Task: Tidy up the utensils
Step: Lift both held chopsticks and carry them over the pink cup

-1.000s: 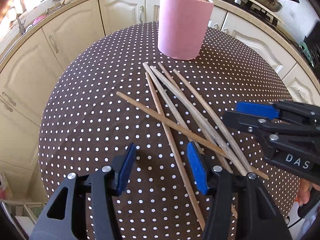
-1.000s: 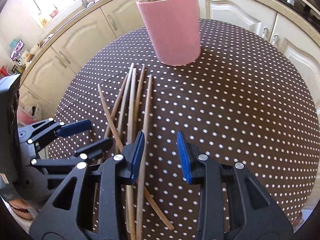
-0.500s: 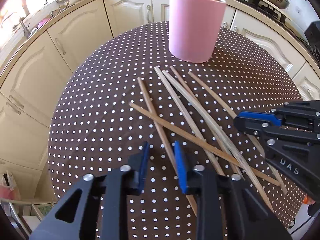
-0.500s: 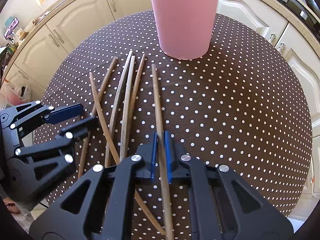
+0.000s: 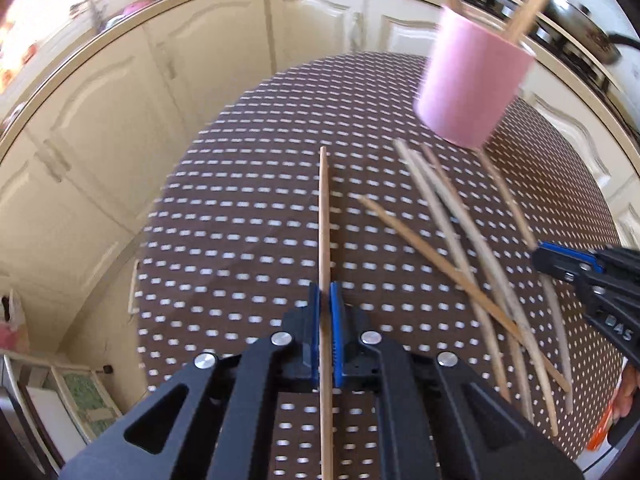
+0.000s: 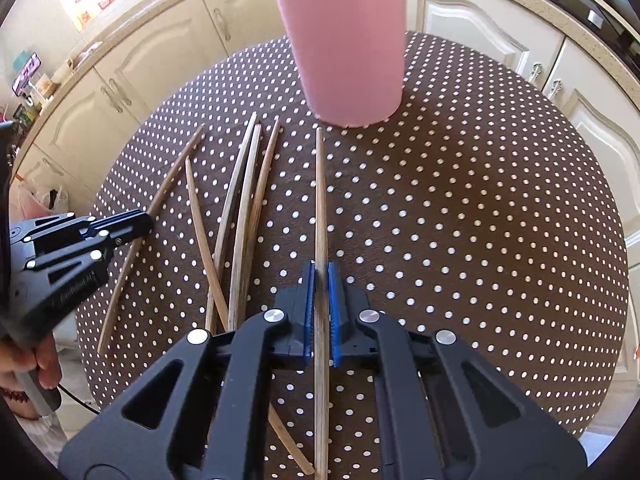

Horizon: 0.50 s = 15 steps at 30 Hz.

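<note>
My left gripper (image 5: pixel 325 292) is shut on a wooden chopstick (image 5: pixel 323 216) that points forward over the dotted table. My right gripper (image 6: pixel 321 272) is shut on another wooden chopstick (image 6: pixel 320 192), its tip near the pink cup (image 6: pixel 347 48). The pink cup (image 5: pixel 472 84) stands at the table's far side with several chopsticks in it. Several loose chopsticks (image 6: pixel 240 208) lie on the cloth between the two grippers; they also show in the left wrist view (image 5: pixel 460 248). The left gripper shows in the right wrist view (image 6: pixel 136 222), and the right gripper in the left wrist view (image 5: pixel 544 258).
The round table (image 6: pixel 480 220) has a brown cloth with white dots. Cream kitchen cabinets (image 5: pixel 140 92) curve around behind it. A frying pan (image 5: pixel 580 36) sits on the stove at the back right.
Both grippers have closed, each on a chopstick. The left gripper has swung left with its chopstick, away from the pile. The right one has moved closer to the cup.
</note>
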Motion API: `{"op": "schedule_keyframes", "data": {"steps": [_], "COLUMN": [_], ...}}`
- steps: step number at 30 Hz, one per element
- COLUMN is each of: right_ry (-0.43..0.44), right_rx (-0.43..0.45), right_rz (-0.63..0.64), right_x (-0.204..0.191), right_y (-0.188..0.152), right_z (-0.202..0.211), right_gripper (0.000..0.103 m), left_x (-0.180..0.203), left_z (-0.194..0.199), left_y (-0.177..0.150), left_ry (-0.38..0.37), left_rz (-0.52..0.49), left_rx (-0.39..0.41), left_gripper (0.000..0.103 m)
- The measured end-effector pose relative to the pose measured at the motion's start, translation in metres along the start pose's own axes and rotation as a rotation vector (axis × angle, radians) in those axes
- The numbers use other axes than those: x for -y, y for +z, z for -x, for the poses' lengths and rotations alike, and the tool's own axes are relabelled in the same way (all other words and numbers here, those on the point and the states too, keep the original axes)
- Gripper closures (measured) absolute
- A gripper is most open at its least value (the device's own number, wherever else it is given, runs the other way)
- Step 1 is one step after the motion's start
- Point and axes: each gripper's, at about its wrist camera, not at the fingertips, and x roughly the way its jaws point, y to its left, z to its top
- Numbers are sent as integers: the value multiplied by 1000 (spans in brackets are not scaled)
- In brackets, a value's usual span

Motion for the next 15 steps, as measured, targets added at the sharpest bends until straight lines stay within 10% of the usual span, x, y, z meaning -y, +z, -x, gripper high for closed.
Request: {"op": "schedule_keyframes", "data": {"steps": [15], "right_ry": [94], "right_rx": [227], "right_rz": [-72], "right_x": [32], "right_y": [-5], "right_z": [68], "right_gripper": [96], "left_x": [34], "left_z": [81], "left_y": [10], "left_ry": [-271], "left_rz": [-86], "left_rx": [353], "left_gripper": [97]}}
